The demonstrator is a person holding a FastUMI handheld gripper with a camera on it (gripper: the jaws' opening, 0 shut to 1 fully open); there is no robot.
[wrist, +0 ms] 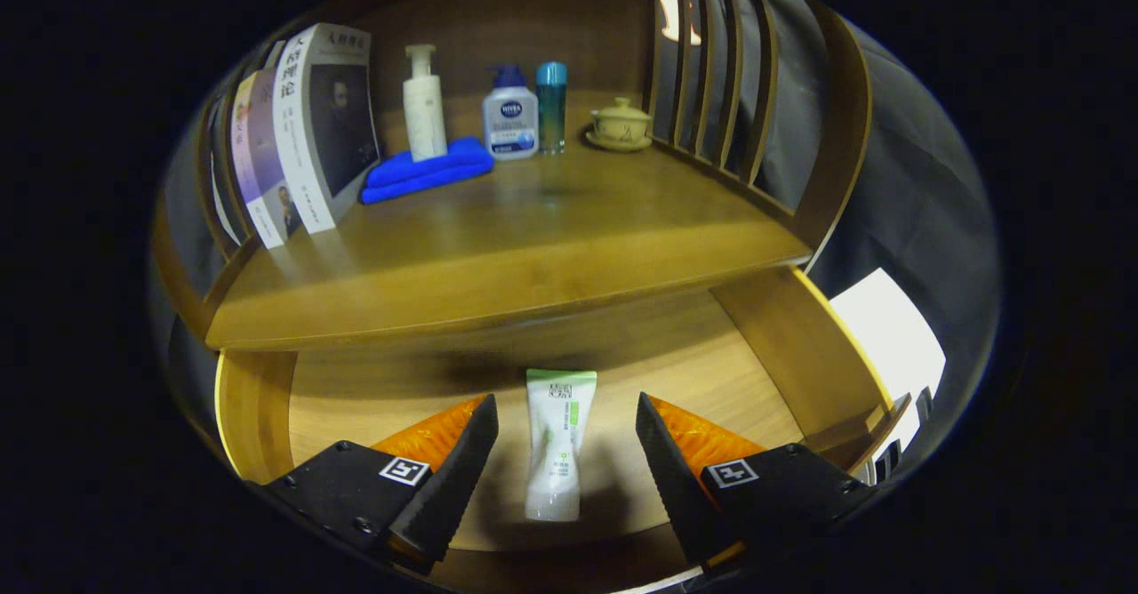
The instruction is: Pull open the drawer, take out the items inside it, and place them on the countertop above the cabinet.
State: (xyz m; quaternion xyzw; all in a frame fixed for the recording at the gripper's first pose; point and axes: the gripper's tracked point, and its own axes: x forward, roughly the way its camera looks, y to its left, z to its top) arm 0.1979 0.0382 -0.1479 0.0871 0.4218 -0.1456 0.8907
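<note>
Drawer of light wood is standing open; 1 white-and-green plastic tube is lying inside, between the released claw's fingers, not touching, tabletop placement remaining.

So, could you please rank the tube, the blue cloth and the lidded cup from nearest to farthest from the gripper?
1. Tube: in the open drawer, between the open fingers.
2. Blue cloth: on the countertop, back left.
3. Lidded cup: back right, slightly farther.

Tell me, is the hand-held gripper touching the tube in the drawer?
Apart. In the gripper view, the hand-held gripper is open, and the tube lies between its fingers with bare drawer floor visible on each side.
</note>
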